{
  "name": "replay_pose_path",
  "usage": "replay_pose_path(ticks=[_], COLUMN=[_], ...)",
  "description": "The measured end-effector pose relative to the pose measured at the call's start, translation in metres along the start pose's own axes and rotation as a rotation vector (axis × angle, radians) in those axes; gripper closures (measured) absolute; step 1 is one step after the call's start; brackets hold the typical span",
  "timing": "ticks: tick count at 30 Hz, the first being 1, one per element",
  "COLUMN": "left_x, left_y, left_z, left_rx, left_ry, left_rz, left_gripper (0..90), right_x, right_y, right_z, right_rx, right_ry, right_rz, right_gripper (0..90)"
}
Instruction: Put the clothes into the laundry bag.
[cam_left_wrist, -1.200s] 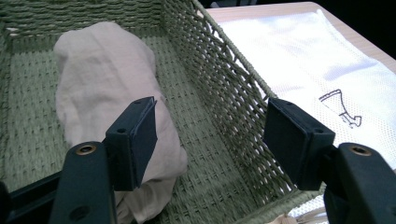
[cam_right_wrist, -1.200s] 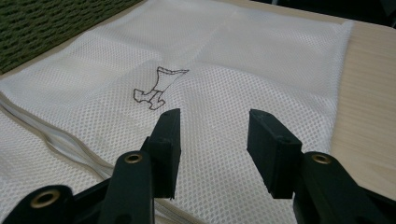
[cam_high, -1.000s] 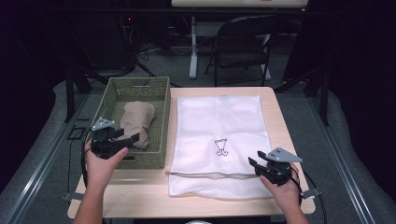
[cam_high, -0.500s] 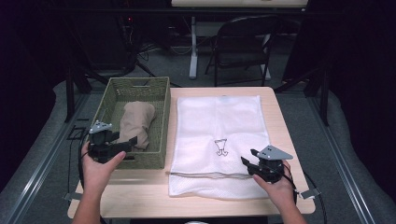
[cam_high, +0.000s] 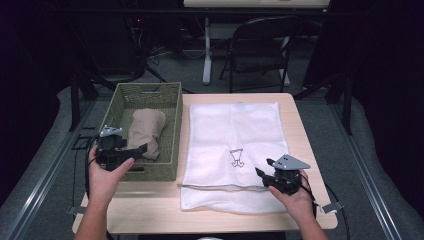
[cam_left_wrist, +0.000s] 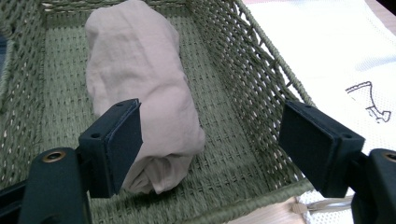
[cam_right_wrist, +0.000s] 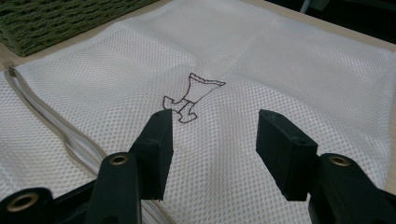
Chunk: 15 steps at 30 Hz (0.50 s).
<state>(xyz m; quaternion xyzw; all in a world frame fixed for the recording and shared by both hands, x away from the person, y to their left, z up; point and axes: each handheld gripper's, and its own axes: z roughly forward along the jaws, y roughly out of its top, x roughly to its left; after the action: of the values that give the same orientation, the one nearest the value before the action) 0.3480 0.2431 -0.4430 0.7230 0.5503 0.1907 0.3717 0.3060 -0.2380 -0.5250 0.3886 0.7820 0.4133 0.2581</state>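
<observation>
A green woven basket (cam_high: 175, 131) stands on the left of the table with a rolled beige cloth (cam_high: 145, 131) lying in it. My left gripper (cam_high: 140, 149) hovers at the basket's near left corner and points over the roll. In the left gripper view its jaws (cam_left_wrist: 212, 124) stand apart above the cloth's (cam_left_wrist: 140, 70) near end; they have just been opening, with nothing pinched. A white mesh bag (cam_high: 235, 122) with a drawn logo (cam_high: 237, 158) lies flat to the right. My right gripper (cam_high: 264, 169) is over its near right part, jaws (cam_right_wrist: 215, 126) just opened, empty, facing the logo (cam_right_wrist: 191, 95).
The bag's zipper (cam_high: 220, 186) runs along its near edge and shows at the left in the right gripper view (cam_right_wrist: 42, 112). Bare wooden table (cam_high: 150, 205) lies in front of the basket. A folding chair (cam_high: 260, 45) stands beyond the table's far edge.
My right gripper has shifted a little to the left over the bag's near part. The left hand has stayed at the basket's corner.
</observation>
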Motion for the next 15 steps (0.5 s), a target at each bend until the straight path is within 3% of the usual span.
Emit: replay_pose_path(ticks=[10,15], left_x=[0.002,0.001], left_y=[0.025,0.041], left_z=[0.008,0.015], left_rx=[0.069,0.117], left_ry=[-0.019,-0.016], left_rz=[-0.029,-0.023], left_gripper=[19.2,17.0], right_x=[0.0,-0.002], right_y=[-0.002,-0.002], right_z=[0.001,0.0], right_rx=[0.029,0.027], right_ry=[-0.016,-0.018], right_rz=[0.037,0.049], right_gripper=[39.6,39.0])
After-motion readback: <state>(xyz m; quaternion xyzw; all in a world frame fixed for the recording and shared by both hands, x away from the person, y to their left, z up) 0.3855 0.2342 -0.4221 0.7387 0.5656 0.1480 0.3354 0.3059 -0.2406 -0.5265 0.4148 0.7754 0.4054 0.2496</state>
